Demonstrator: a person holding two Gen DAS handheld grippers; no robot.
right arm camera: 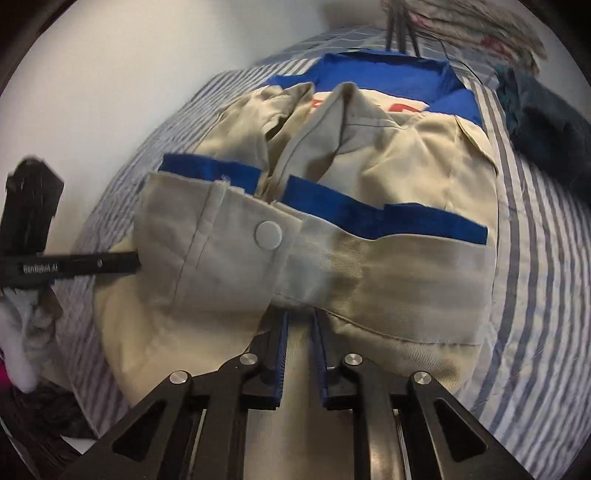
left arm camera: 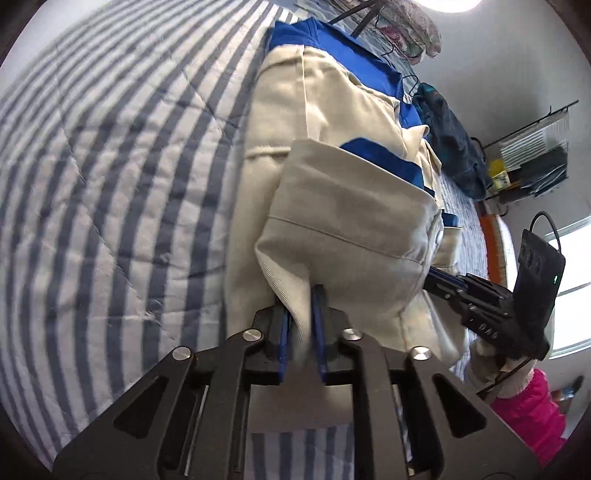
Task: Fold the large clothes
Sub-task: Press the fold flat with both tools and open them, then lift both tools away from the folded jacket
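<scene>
A beige work jacket with blue trim [left arm camera: 332, 206] lies on a blue-and-white striped quilt [left arm camera: 110, 184]. My left gripper [left arm camera: 301, 295] is shut on the jacket's lower hem and holds it lifted and folded over toward the collar. My right gripper [right arm camera: 300, 317] is shut on the same hem farther along; the jacket [right arm camera: 369, 166] shows its white snap button [right arm camera: 268, 235], blue band and open collar. Each gripper appears in the other's view: the right one [left arm camera: 443, 280] and the left one [right arm camera: 125, 260], both with tips under the cloth.
A dark teal garment [left arm camera: 450, 140] lies on the quilt [right arm camera: 535, 258] beyond the jacket, also in the right wrist view [right arm camera: 546, 122]. A floral fabric [left arm camera: 417, 33] and black hangers [left arm camera: 369, 18] lie at the far end. A wire rack [left arm camera: 532, 155] hangs on the wall.
</scene>
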